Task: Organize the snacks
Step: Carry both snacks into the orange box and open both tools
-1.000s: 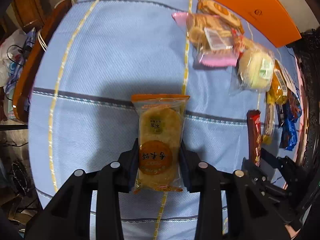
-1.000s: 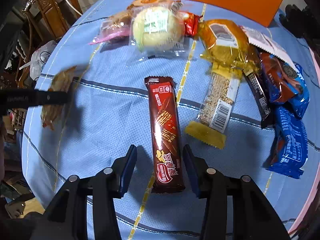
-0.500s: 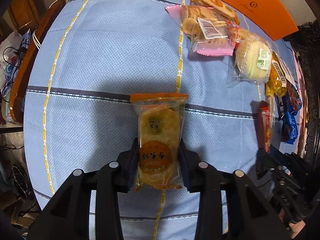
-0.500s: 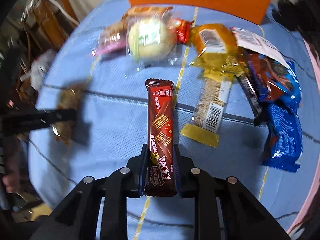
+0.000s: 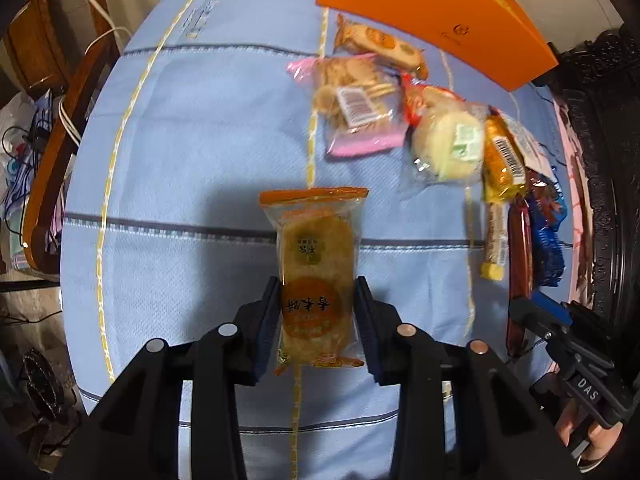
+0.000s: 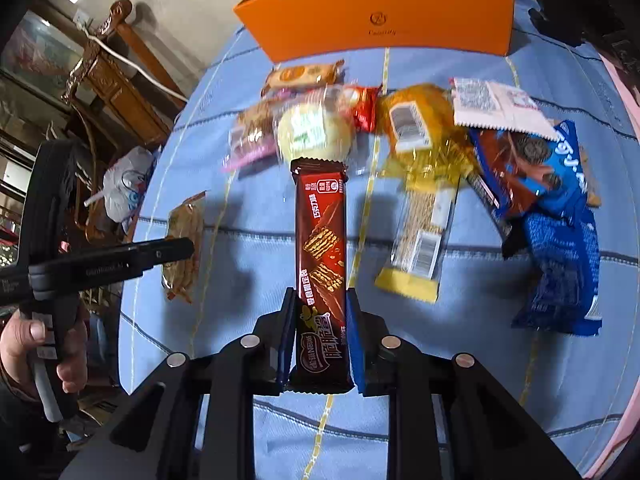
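Note:
My left gripper (image 5: 318, 312) is shut on an orange rice cracker packet (image 5: 316, 264) and holds it above the blue tablecloth (image 5: 192, 152). My right gripper (image 6: 320, 320) is shut on a dark red wafer bar (image 6: 321, 248), lifted off the cloth. The bar also shows edge-on in the left wrist view (image 5: 520, 268), and the cracker packet shows in the right wrist view (image 6: 184, 244). An open orange box (image 6: 384, 16) stands at the far edge of the table.
Several loose snacks lie before the box: a round pale bun (image 6: 316, 132), a pink biscuit pack (image 5: 356, 108), a yellow packet (image 6: 416, 128), a sesame bar (image 6: 420, 236) and blue cookie packs (image 6: 560, 248). A wooden chair (image 6: 116, 76) stands at the left.
My right gripper closed on the wafer bar and lifted it off the cloth, tilting up so the box comes into view. My left gripper keeps holding the cracker packet.

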`<state>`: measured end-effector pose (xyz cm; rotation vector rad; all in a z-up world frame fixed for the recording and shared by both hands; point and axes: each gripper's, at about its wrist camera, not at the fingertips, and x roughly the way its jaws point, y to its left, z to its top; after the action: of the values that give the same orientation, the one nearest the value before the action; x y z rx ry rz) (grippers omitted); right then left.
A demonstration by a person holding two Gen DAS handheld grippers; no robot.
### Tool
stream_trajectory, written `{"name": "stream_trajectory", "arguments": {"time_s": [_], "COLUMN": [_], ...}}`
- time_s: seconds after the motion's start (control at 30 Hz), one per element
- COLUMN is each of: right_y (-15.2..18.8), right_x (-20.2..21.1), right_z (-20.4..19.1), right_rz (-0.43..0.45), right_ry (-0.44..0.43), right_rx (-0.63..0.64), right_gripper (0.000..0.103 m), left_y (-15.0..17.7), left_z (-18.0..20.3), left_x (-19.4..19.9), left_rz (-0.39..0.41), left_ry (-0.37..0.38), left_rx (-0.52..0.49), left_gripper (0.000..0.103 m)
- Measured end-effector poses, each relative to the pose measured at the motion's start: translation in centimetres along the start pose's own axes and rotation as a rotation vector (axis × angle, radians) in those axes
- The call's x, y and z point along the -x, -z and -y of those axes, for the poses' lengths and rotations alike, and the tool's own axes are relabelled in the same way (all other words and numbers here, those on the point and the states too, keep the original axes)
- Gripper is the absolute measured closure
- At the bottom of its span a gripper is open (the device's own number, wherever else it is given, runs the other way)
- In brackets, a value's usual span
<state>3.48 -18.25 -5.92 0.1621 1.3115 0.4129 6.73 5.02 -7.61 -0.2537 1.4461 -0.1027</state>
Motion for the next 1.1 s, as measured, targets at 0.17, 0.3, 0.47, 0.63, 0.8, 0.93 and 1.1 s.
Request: {"name": "stream_trajectory", "arguments": {"time_s": [0.17,0.3,0.47,0.63,0.8,0.93,1.1], "right_y": [-2.1,-4.4,-8.9,-13.7,-18.8,-23.4,-28.0], "right_x": [0.7,2.6,5.7,8.1,8.9,8.0,5.7], "right_z": [-0.1,0.5,1.8,3.4,5.3,6.5,7.7], "right_rz": [0.043,0.109,0.212,0.317,0.384,0.417,0.431], "right_ry": [-0.015,-0.021,-0.045,-0.046,-0.056,-0.058,-0.013], "right_rx": [-0.015,-0.019,-0.039,-0.062,-0.11,-0.144,-0.178], "right_gripper": [0.079,0.079,0.079,0.079,0.079,0.079,0.078], "left_y": [-1.2,-3.3,-7.8,-13.1,-18.9,-23.2,-27.7], "left_z": [0.9,2.0,4.4,7.0,9.6,11.3,13.2], "left_x": [2.2,5.0,9.0,10.7,10.8,10.2,8.0], "left_rz": [0.044,0.115,0.217,0.283,0.302,0.331,0.313], "left_ry": [0.02,0.045,0.056,0.099,0.121,0.128,0.126], "left_rx": [-0.027,-0.052,-0.101,-0.103,-0.107,-0.088,-0.067], "left_gripper": [0.068,0.068,0.068,0.068,0.068,0.068,0.066]}}
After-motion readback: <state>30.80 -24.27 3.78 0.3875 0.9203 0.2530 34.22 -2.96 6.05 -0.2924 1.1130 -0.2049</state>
